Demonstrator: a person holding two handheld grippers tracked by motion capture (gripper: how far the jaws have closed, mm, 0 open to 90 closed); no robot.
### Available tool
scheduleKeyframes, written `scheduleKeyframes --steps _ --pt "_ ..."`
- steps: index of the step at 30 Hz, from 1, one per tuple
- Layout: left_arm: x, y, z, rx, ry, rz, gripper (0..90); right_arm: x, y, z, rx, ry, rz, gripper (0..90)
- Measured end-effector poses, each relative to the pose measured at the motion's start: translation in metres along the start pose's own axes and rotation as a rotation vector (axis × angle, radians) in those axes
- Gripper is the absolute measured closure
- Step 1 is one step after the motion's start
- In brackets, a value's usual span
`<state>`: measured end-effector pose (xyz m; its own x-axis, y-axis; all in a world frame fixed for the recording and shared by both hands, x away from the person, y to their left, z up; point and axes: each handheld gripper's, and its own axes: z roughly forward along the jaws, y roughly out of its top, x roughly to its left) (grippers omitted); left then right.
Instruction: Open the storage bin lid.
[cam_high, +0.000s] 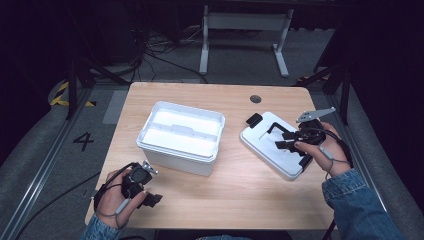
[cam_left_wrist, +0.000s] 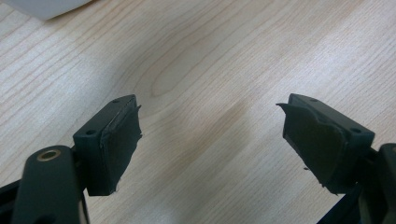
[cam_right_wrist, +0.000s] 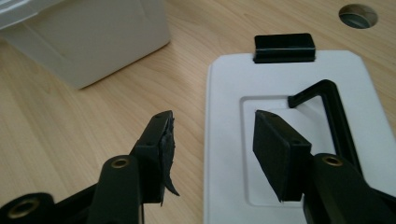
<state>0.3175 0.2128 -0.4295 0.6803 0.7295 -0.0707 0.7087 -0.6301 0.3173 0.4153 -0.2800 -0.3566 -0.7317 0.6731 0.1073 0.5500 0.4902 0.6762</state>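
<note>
An open white plastic box (cam_high: 181, 136) stands left of the table's middle. Its white lid (cam_high: 270, 147) lies flat to the right, with a black handle (cam_right_wrist: 327, 100) and a black latch (cam_right_wrist: 283, 46) at its far end. My right gripper (cam_high: 285, 140) hovers over the lid, open. In the right gripper view, the right gripper (cam_right_wrist: 212, 123) straddles the lid's (cam_right_wrist: 299, 74) left edge, one jaw over wood, the other over the lid's recess. My left gripper (cam_high: 150, 190) is held near the front left corner. There the left gripper (cam_left_wrist: 210, 112) stands open over bare wood.
The wooden table (cam_high: 240, 185) has a round cable hole (cam_high: 255, 99) at the back right. A corner of the box (cam_left_wrist: 46, 7) shows beyond the left jaws. Behind the table, the grey floor holds a white frame (cam_high: 245, 30) and cables.
</note>
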Motion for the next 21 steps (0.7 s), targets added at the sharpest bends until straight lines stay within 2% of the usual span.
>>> scheduleKeyframes --steps 3,6,10,15,21 --pt "-0.001 0.000 0.000 0.001 0.000 0.000 20.0 0.006 -0.001 0.000 0.002 0.010 -0.007 48.9" --pt "-0.001 0.001 0.000 0.001 0.000 0.004 20.0 0.018 -0.003 0.000 0.006 0.021 -0.036 48.5" --pt "-0.001 0.000 0.000 0.001 0.002 0.001 20.0 0.026 -0.005 0.001 0.003 0.040 -0.037 48.3" --pt "-0.001 0.000 0.000 0.002 0.002 0.003 20.0 0.035 -0.011 0.008 0.028 0.056 -0.044 47.3" --pt "-0.001 0.000 0.000 0.002 0.003 0.002 20.0 0.044 -0.021 0.018 0.021 0.093 -0.037 46.5"
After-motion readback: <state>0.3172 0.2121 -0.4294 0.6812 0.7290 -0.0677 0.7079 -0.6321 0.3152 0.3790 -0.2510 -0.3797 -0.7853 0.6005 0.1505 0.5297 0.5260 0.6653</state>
